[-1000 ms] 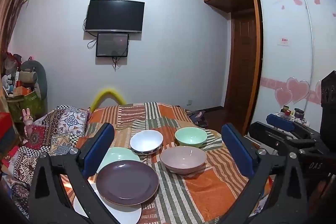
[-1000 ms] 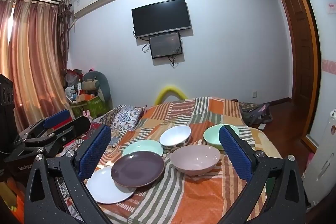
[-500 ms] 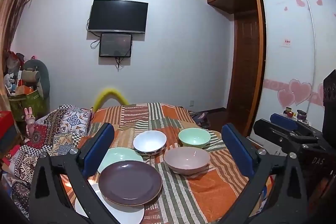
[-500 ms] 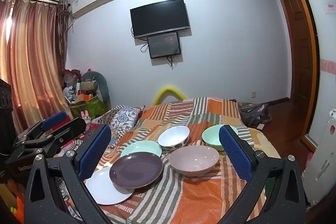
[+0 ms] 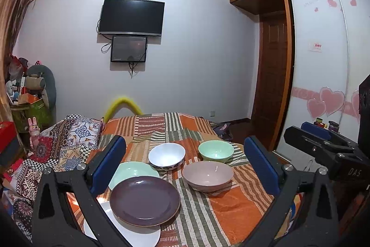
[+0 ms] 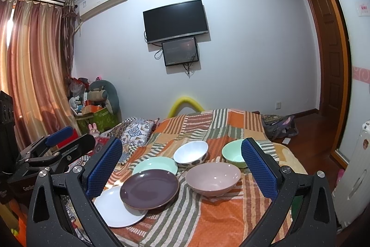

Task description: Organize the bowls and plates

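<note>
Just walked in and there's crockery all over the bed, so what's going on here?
A person is holding two handheld grippers, the left gripper and right gripper, both open and empty, above a striped bedspread. Nothing has been picked up. Three plates overlap: a purple plate rests on a white plate and a green plate. Beside them sit a white bowl, green bowl and pink bowl, unstacked.

The letters "DAS" are read on the black body of the right gripper [image 5: 346, 168], seen at the right edge of the left wrist view. "GenRo", cut off, is printed on the left gripper [image 6: 30, 188] at the left edge of the right wrist view. Other labels are too small to be read.
</note>
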{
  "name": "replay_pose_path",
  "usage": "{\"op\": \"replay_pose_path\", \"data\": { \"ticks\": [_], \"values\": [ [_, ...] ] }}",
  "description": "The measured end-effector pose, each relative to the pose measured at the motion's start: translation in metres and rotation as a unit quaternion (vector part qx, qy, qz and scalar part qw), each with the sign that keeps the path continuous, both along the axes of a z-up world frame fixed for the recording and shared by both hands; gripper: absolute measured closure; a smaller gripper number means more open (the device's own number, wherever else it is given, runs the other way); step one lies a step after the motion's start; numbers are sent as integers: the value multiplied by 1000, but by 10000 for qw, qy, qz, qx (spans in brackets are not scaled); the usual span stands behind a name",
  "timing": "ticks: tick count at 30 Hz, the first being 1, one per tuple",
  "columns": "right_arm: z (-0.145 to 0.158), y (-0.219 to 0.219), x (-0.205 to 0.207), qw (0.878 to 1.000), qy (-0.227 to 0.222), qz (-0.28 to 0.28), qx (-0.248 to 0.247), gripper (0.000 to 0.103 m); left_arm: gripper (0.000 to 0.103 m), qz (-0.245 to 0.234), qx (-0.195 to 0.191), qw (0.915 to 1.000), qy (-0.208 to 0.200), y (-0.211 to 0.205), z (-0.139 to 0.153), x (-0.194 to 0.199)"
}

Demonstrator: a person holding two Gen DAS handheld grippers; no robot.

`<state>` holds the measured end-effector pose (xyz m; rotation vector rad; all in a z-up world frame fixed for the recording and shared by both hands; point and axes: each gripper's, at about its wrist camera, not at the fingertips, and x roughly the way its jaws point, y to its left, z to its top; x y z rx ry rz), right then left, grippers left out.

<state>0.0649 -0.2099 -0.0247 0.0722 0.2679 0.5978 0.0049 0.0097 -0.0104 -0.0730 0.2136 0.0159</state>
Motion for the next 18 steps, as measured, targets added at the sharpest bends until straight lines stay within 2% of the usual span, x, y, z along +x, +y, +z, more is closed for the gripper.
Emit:
{"op": "replay_pose_path", "data": {
  "ticks": [18],
  "values": [
    [0, -1, 1, 10000, -3, -16, 4, 1, 0, 18, -9, 10000, 19, -1, -2, 2]
  ]
}}
